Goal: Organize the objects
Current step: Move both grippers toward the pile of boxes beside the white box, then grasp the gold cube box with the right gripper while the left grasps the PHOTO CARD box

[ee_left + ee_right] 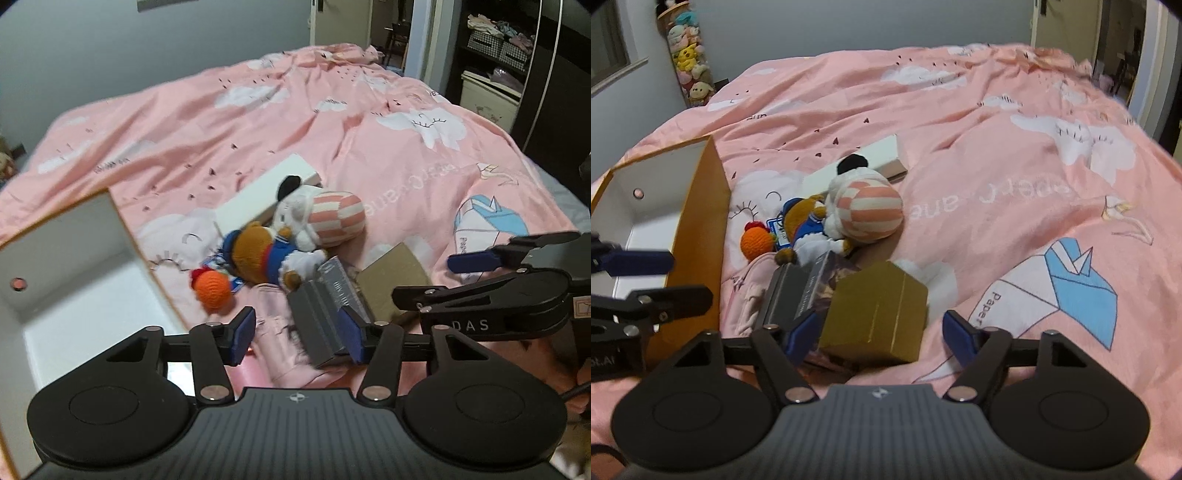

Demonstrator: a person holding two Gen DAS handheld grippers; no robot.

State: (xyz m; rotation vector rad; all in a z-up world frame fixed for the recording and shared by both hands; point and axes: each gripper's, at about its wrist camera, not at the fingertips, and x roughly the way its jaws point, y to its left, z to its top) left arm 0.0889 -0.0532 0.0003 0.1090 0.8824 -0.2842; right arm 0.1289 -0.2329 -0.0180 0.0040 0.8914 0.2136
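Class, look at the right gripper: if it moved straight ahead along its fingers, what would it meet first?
The right gripper is open, and the gold box already sits between its fingers, nearer the left one. Going straight on, it would likely meet that box first; depth is hard to judge.

You are working in dim, flat indoor light with a cool cast; shadows on the pink bedspread are soft and faint. Both views bend strongly toward dark rounded corners. The plush toys smear with motion blur in the left wrist view, and the doorway behind looks darker.
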